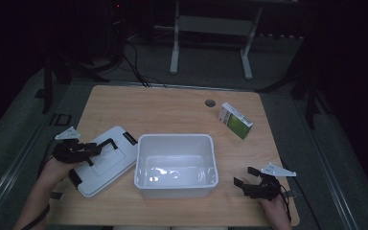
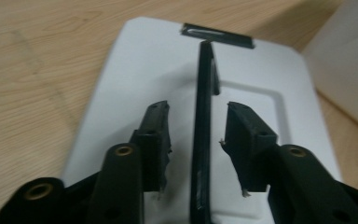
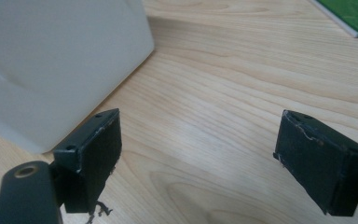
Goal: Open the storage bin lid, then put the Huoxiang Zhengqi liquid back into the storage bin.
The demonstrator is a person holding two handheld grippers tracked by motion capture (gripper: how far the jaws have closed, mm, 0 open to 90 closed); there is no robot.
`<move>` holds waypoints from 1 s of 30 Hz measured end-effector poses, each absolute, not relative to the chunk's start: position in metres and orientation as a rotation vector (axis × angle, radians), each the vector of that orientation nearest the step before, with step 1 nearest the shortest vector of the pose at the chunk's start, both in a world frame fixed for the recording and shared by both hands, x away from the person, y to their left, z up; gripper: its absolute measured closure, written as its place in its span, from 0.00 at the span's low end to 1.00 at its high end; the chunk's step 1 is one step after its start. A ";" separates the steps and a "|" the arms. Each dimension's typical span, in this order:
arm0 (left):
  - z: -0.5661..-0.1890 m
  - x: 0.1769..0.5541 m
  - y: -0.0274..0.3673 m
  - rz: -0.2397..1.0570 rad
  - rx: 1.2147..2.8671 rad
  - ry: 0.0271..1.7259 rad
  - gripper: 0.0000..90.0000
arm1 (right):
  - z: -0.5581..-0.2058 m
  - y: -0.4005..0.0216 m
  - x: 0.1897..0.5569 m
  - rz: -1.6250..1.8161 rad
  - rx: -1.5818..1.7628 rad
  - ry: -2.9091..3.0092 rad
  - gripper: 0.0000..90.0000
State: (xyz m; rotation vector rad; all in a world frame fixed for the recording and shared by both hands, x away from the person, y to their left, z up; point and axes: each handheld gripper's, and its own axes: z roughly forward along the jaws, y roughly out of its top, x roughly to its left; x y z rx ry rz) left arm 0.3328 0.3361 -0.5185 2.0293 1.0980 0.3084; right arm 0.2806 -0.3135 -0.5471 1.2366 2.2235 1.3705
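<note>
A white lid (image 1: pixel 106 165) lies flat on the wooden table, left of an open white bin (image 1: pixel 175 138). A black handle (image 2: pixel 204 116) stands up from the lid (image 2: pixel 135 70). My left gripper (image 2: pixel 198 106) straddles that handle, one jaw on each side with a gap to it, so it is open; in the high view the left gripper (image 1: pixel 93 149) reaches over the lid from the left. My right gripper (image 1: pixel 244 175) rests low near the table's front right, beside the bin. In its own view the right gripper (image 3: pixel 200 121) is wide open over bare wood.
A green and white box (image 1: pixel 235 120) lies at the back right of the table, its corner (image 3: pixel 354 14) at the top of the right gripper view. A small round grommet (image 1: pixel 210 102) sits near the far edge. The bin's wall (image 3: pixel 60 60) stands close to the right gripper's left jaw.
</note>
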 end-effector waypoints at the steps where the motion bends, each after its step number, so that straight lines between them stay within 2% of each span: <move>1: -0.518 0.332 0.337 0.311 2.027 1.101 0.66 | -0.546 -0.316 0.281 1.374 1.245 2.216 0.16; 2: -0.518 0.331 0.337 0.323 2.026 1.104 0.62 | -0.545 -0.318 0.281 1.370 1.252 2.216 0.16; 11: -0.517 0.329 0.338 0.303 2.004 1.095 0.49 | -0.537 -0.326 0.287 1.339 1.256 2.240 0.15; 12: -0.517 0.329 0.338 0.299 2.004 1.091 0.45 | -0.536 -0.327 0.287 1.334 1.257 2.221 0.16; 17: -0.515 0.329 0.338 0.295 2.006 1.091 0.45 | -0.530 -0.332 0.299 1.299 1.234 2.226 0.16; 20: -0.515 0.330 0.339 0.288 2.012 1.089 0.45 | -0.523 -0.337 0.309 1.292 1.211 2.181 0.22; 27: -0.517 0.329 0.340 0.291 2.013 1.092 0.45 | -0.510 -0.343 0.338 1.270 1.177 2.146 0.25; 30: -0.518 0.329 0.339 0.297 2.019 1.089 0.43 | -0.500 -0.348 0.362 1.252 1.188 2.122 0.27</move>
